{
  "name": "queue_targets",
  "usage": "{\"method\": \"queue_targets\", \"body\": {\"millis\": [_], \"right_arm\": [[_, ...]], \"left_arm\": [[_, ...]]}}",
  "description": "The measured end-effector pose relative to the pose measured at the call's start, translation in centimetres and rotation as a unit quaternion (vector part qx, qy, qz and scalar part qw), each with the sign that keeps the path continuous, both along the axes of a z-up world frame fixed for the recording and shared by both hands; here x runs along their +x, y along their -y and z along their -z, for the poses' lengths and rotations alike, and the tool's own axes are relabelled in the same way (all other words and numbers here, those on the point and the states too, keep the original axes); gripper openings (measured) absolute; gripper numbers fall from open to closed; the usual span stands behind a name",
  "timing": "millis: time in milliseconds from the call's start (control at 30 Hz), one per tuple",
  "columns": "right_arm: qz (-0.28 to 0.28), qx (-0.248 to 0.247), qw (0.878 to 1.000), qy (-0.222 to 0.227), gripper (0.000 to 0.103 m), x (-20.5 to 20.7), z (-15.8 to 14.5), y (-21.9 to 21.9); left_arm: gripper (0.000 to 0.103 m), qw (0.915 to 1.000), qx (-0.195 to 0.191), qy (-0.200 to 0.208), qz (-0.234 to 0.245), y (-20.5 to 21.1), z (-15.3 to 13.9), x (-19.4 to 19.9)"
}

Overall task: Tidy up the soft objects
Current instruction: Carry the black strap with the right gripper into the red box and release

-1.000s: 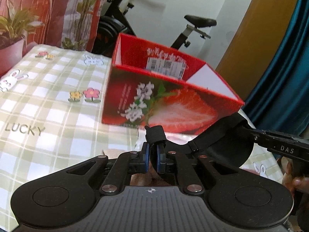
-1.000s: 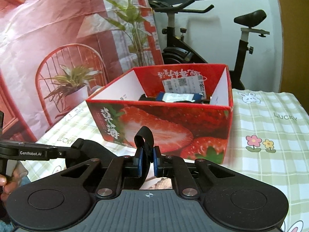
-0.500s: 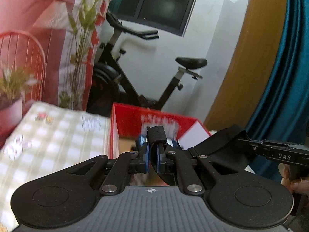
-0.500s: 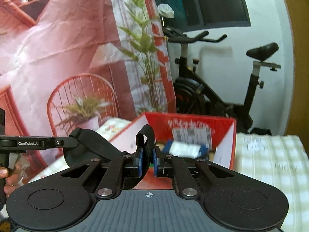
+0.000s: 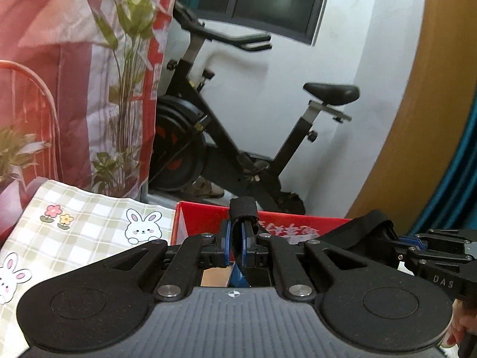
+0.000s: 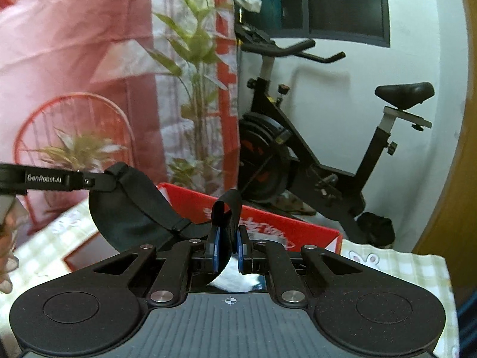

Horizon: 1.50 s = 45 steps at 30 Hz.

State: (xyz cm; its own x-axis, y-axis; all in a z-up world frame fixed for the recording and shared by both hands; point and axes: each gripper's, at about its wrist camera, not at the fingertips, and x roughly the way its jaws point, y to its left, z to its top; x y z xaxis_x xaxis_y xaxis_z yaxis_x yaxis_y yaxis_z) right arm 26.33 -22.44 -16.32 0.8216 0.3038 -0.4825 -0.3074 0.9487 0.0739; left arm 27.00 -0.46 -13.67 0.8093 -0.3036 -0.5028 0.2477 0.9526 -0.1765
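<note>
A black cloth piece with straps hangs stretched between my two grippers. My left gripper (image 5: pixel 235 232) is shut on one strap loop (image 5: pixel 241 208); the rounded black cloth (image 5: pixel 366 232) runs off right to the other gripper (image 5: pixel 417 243). In the right wrist view my right gripper (image 6: pixel 228 238) is shut on a strap loop (image 6: pixel 229 205), and the cloth (image 6: pixel 128 208) spreads left to the left gripper (image 6: pixel 89 180). The open red strawberry box (image 5: pixel 202 223) (image 6: pixel 268 223) lies just beyond and below both jaws. A blue-and-white packet (image 6: pixel 235 280) shows inside it.
The box stands on a green checked tablecloth (image 5: pixel 89 223) with rabbit and flower prints. Behind the table are a black exercise bike (image 5: pixel 238 137), a pink backdrop with plants (image 5: pixel 59 89), a wooden door (image 5: pixel 417 119) and a teal curtain. A hand (image 6: pixel 6 238) holds the left gripper.
Both grippers rose and moved toward the box carrying the black cloth piece. The box front has dropped out of view; only its far wall shows above the jaws.
</note>
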Motion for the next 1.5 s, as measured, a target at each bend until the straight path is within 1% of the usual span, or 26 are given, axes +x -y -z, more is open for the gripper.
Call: {"method": "queue_targets", "body": {"millis": [133,267,500,633,733,767,867,900,933,967,1000,1033,1067,1167,1367,1500], "right_arm": [[0.014,-0.018,1.0,-0.021,0.01,3.1,1.6,0.0],[0.015,-0.038,0.998,-0.047,0.01,5.3,3.0,-0.6],[0.0,-0.067,0.993,-0.1,0.01,7.3,5.0,-2.2],[-0.002,-0.074,0.99,-0.12,0.01,7.7,6.0,-2.6],[0.003,-0.074,0.989,-0.128,0.011,7.6,6.4,-2.4],[0.004,-0.073,0.989,-0.129,0.012,7.6,6.4,-2.3],[0.014,-0.083,0.989,-0.125,0.024,7.5,6.2,-2.3],[0.017,-0.083,0.989,-0.123,0.026,7.3,6.1,-2.2],[0.021,-0.081,0.989,-0.12,0.027,7.2,5.9,-2.2],[0.027,-0.08,0.99,-0.117,0.032,7.0,5.7,-2.1],[0.032,-0.079,0.99,-0.113,0.04,6.8,5.4,-1.9],[0.034,-0.076,0.991,-0.109,0.045,6.5,5.2,-1.8],[0.035,-0.071,0.991,-0.106,0.05,6.2,4.9,-1.6],[0.034,-0.062,0.992,-0.101,0.051,5.1,4.2,-1.1],[0.03,-0.043,0.996,-0.076,0.051,1.7,2.6,-0.3],[0.026,-0.031,0.998,-0.055,0.051,-1.0,1.8,0.1]], "left_arm": [[0.008,0.9997,0.011,-0.023,0.003,1.2,0.9,2.8],[0.008,0.9983,0.035,-0.044,0.015,2.4,2.0,5.0],[0.008,0.9923,0.072,-0.087,0.052,3.6,4.2,6.3],[0.008,0.988,0.092,-0.105,0.065,3.8,5.2,6.5],[0.008,0.9863,0.097,-0.115,0.067,3.6,5.7,6.6],[0.008,0.9867,0.094,-0.114,0.067,3.4,5.7,6.5],[0.011,0.9876,0.083,-0.112,0.072,3.1,5.2,6.7],[0.014,0.9879,0.08,-0.11,0.075,3.0,5.0,6.5],[0.022,0.9881,0.08,-0.107,0.076,2.9,4.7,6.3],[0.028,0.9883,0.081,-0.104,0.077,2.9,4.4,6.1],[0.042,0.9888,0.08,-0.1,0.076,2.8,4.2,5.9],[0.05,0.9896,0.078,-0.095,0.075,2.6,3.8,5.5],[0.052,0.9901,0.076,-0.092,0.075,2.5,3.5,5.2],[0.056,0.9907,0.073,-0.089,0.073,2.1,2.7,4.4],[0.057,0.992,0.067,-0.074,0.078,1.1,1.0,1.5],[0.057,0.9925,0.063,-0.063,0.084,0.5,0.4,-1.4]]}}
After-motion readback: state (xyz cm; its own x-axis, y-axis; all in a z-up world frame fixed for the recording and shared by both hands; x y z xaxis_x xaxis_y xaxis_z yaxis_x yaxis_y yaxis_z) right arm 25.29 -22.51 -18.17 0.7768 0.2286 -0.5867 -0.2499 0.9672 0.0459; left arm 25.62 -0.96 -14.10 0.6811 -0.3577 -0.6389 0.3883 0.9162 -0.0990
